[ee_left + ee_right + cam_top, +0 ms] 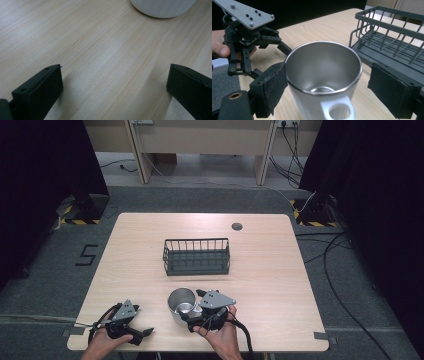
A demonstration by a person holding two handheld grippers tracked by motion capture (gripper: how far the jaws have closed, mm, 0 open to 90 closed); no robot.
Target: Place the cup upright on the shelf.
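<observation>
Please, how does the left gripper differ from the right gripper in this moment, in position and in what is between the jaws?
The left gripper has only bare table between its open jaws; the right gripper has the steel mug between its jaws, one pad at the wall, the other apart. In the high view the left gripper lies near the table's front left edge; the right gripper sits nearer the middle, before the wire basket. Both are hand-held and open.

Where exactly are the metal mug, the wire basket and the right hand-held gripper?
metal mug (pixel 322 67), right gripper view, on its inner wall.
wire basket (pixel 196 242), high view, on its far top rim.
right hand-held gripper (pixel 324 82), right gripper view, midway between its two padded jaws, which stand open around the mug.
</observation>
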